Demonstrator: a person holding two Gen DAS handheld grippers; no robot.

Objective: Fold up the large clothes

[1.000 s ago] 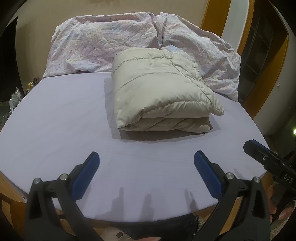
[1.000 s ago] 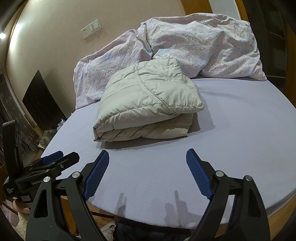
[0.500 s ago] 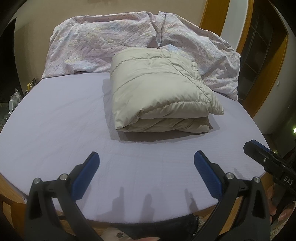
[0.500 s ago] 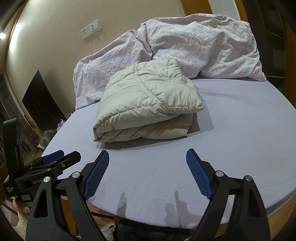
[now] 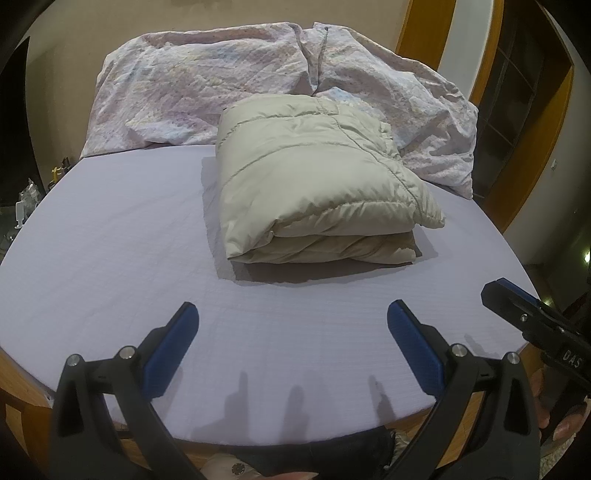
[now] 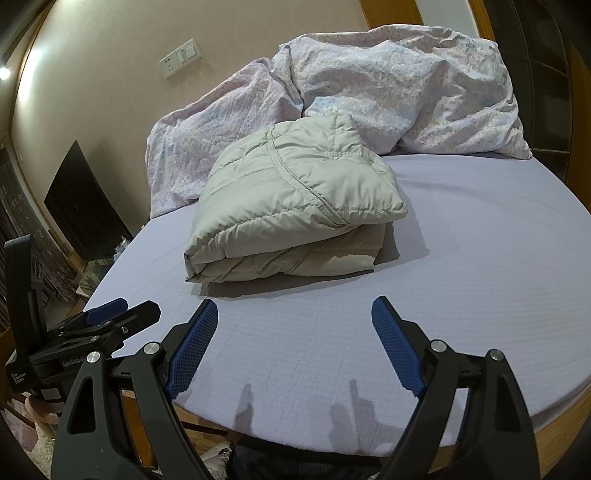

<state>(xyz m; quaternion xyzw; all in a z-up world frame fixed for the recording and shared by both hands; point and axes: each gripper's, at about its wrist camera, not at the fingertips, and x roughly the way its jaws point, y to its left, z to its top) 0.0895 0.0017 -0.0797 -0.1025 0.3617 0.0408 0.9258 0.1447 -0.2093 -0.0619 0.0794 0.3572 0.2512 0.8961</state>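
Observation:
A beige puffer jacket (image 5: 314,177) lies folded into a thick bundle on the lilac bed sheet (image 5: 110,240); it also shows in the right wrist view (image 6: 291,199). My left gripper (image 5: 291,314) is open and empty, over the near part of the bed, short of the jacket. My right gripper (image 6: 295,314) is open and empty, also short of the jacket. The right gripper shows at the right edge of the left wrist view (image 5: 532,317), and the left gripper at the left of the right wrist view (image 6: 107,317).
A crumpled floral duvet (image 5: 258,77) is piled at the head of the bed, behind the jacket (image 6: 388,92). The wooden bed edge (image 6: 561,435) runs just below the grippers. A wooden door frame (image 5: 424,33) stands at the right, a dark cabinet (image 6: 81,206) at the left.
Both grippers stay open and hardly move. The jacket bundle lies still.

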